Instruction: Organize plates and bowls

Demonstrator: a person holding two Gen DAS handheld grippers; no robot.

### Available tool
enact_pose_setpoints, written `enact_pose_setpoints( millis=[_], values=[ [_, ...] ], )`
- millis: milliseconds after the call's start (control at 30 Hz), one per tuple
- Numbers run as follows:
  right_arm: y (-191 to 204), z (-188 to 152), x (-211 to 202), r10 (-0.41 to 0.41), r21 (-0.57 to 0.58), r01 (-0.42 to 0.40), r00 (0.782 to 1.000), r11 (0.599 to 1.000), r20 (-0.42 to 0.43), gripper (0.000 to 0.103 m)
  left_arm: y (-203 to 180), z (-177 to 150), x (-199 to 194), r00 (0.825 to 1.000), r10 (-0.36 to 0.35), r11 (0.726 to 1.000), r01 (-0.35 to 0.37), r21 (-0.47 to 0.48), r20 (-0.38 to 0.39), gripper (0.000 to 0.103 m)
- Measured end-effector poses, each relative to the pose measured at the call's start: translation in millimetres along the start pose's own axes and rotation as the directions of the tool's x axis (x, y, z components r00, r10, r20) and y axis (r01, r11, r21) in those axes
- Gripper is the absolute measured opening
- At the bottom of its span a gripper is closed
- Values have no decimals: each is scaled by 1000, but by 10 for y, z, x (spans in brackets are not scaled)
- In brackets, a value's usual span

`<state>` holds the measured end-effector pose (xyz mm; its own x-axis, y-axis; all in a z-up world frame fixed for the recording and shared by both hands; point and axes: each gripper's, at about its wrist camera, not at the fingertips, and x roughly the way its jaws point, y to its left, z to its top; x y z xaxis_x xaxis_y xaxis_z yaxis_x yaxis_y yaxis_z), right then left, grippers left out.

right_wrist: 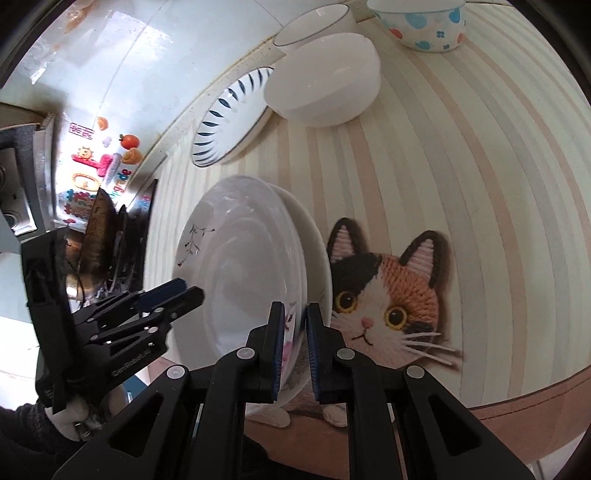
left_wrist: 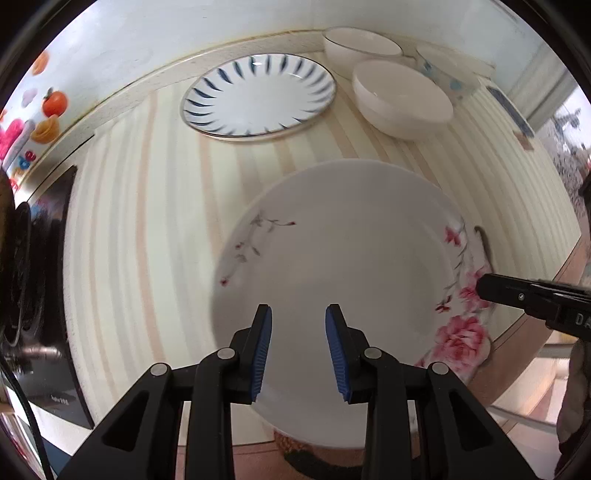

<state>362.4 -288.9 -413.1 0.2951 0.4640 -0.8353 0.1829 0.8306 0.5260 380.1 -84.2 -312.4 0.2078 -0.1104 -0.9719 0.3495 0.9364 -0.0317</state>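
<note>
A white plate with pink flowers [left_wrist: 343,258] is held above the striped mat. My right gripper [right_wrist: 295,354] is shut on its flowered rim, and it shows in the left wrist view [left_wrist: 517,295] at the plate's right edge. The same plate [right_wrist: 240,273] is seen edge-on in the right wrist view. My left gripper [left_wrist: 298,350] is open and empty, hovering over the plate's near side; it also shows in the right wrist view [right_wrist: 177,291]. A blue-striped plate [left_wrist: 258,96] lies flat at the back. White bowls [left_wrist: 402,98] and a dotted bowl [right_wrist: 421,22] stand at the back right.
A striped mat [left_wrist: 147,221] with a cat picture [right_wrist: 388,295] covers the table. A dark stove top [left_wrist: 51,258] lies at the left. A tiled wall with stickers [left_wrist: 44,110] runs behind. The table's front edge [right_wrist: 517,398] is close.
</note>
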Motion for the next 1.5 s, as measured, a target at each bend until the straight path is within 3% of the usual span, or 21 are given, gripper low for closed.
enact_pose_setpoints(
  millis=[133, 300, 400, 467, 567, 700, 833, 933, 1100, 1200, 1267, 1400, 1500],
  values=[
    [-97, 57, -119, -9, 67, 9, 1000, 998, -6, 16, 365, 205, -328, 999, -9, 994, 13, -106, 43, 28],
    [72, 426, -585, 17, 78, -23, 998, 997, 67, 17, 923, 737, -507, 995, 0, 972, 24, -235, 101, 31],
    [400, 884, -678, 27, 28, -29, 996, 999, 89, 34, 1233, 1125, -323, 997, -2, 959, 24, -283, 79, 31],
    [630, 1295, -573, 36, -6, -35, 996, 999, 80, 47, 1387, 1317, -134, 999, -8, 952, 23, -304, 48, 31],
    [866, 1812, -287, -20, -52, 24, 998, 998, 64, 47, 1549, 1561, 217, 1000, -15, 949, 10, -316, -15, 31],
    [976, 2423, 306, -108, -67, 105, 994, 992, -29, 47, 1641, 1713, 566, 997, -41, 942, 14, -336, -72, 31],
    [984, 2723, 707, -211, -104, 203, 975, 974, -67, 47, 1699, 1821, 747, 994, -77, 939, 47, -342, -76, 34],
    [913, 2783, 884, -253, -115, 242, 964, 963, -87, 46, 1695, 1900, 871, 988, -109, 940, 67, -334, -108, 34],
    [844, 2877, 1139, -285, -116, 271, 949, 956, -138, 33, 1625, 1939, 1040, 980, -160, 946, 119, -301, -114, 31],
    [821, 2935, 1238, -310, -128, 293, 939, 947, -147, 19, 1538, 1949, 1035, 981, -174, 953, 145, -266, -90, 25],
    [804, 2963, 1302, -302, -128, 284, 939, 950, -161, 10, 1488, 1940, 1009, 987, -137, 962, 113, -248, -85, 25],
    [891, 2940, 1352, -347, -190, 320, 928, 928, -134, 10, 1505, 1915, 981, 987, -135, 959, 110, -262, -81, 25],
    [890, 2923, 1362, -327, -184, 299, 933, 936, -150, 10, 1517, 1875, 873, 991, -119, 963, 98, -253, -69, 25]
  ],
)
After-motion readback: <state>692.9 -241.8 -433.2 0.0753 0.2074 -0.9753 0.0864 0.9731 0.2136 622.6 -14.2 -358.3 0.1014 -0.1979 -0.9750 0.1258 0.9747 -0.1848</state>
